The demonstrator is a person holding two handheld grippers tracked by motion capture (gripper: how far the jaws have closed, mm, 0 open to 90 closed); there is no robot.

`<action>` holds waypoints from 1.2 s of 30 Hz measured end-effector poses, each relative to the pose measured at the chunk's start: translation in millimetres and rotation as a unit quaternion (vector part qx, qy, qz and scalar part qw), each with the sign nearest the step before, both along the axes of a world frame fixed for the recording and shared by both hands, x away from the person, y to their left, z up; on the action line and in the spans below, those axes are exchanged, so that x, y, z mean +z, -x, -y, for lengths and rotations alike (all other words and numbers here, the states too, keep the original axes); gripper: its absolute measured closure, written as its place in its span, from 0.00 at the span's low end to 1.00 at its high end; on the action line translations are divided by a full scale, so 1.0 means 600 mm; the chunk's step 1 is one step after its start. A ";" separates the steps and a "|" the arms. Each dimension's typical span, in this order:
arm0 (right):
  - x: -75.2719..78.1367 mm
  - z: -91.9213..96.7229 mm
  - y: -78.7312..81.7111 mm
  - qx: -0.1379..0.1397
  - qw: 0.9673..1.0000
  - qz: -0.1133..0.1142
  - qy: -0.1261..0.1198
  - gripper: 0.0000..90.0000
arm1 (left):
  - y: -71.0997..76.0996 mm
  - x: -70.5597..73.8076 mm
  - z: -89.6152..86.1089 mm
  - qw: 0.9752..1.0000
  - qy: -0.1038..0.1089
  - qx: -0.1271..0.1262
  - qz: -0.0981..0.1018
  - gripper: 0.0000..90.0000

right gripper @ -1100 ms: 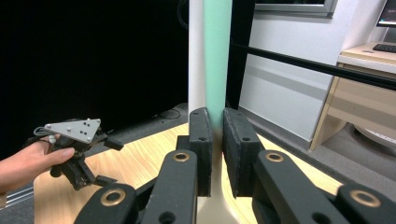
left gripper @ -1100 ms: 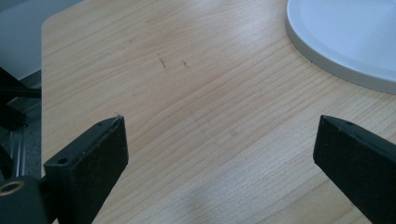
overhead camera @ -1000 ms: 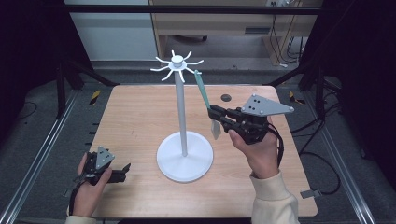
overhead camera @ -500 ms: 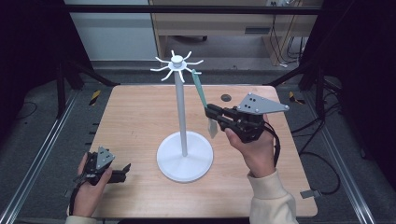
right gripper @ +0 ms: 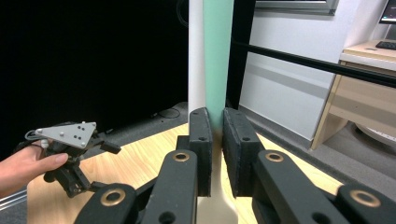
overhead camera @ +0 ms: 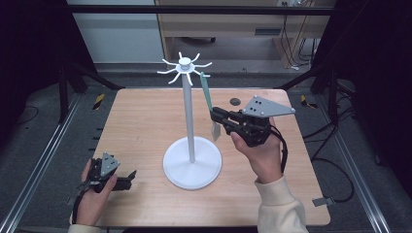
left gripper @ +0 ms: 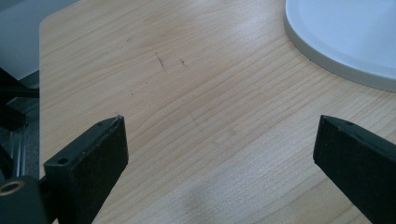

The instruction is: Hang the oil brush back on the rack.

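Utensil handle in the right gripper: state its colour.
Mint green handle, whitish lower end; clearest in the right gripper view.

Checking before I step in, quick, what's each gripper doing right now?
Left gripper: open, nothing between its jaws, low over the table.
Right gripper: shut on the green-handled utensil hanging from the white rack.

One white stand (overhead camera: 192,160), one green spatula (overhead camera: 208,99), two claws, one table (overhead camera: 141,121)
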State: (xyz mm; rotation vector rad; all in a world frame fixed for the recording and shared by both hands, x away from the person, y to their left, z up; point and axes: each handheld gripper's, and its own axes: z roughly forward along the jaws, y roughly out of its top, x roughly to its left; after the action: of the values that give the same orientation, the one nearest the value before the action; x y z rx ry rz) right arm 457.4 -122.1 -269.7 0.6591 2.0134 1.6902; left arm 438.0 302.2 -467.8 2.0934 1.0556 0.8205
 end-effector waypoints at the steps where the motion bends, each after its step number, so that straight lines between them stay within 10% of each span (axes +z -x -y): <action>1: 0.000 -0.001 -0.001 -0.001 1.000 0.000 -0.001 0.91 | 0.000 0.000 0.000 1.000 0.000 0.000 -0.001 0.03; 36: -0.003 -0.005 -0.017 -0.015 1.000 0.005 -0.006 0.85 | 0.001 -0.001 -0.002 1.000 0.000 0.003 0.000 0.03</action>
State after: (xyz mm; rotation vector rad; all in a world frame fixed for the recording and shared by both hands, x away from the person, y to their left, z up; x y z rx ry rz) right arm 467.6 -119.1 -271.4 0.6814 1.9785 1.6856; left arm 437.5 303.2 -468.1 2.0912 1.0616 0.8230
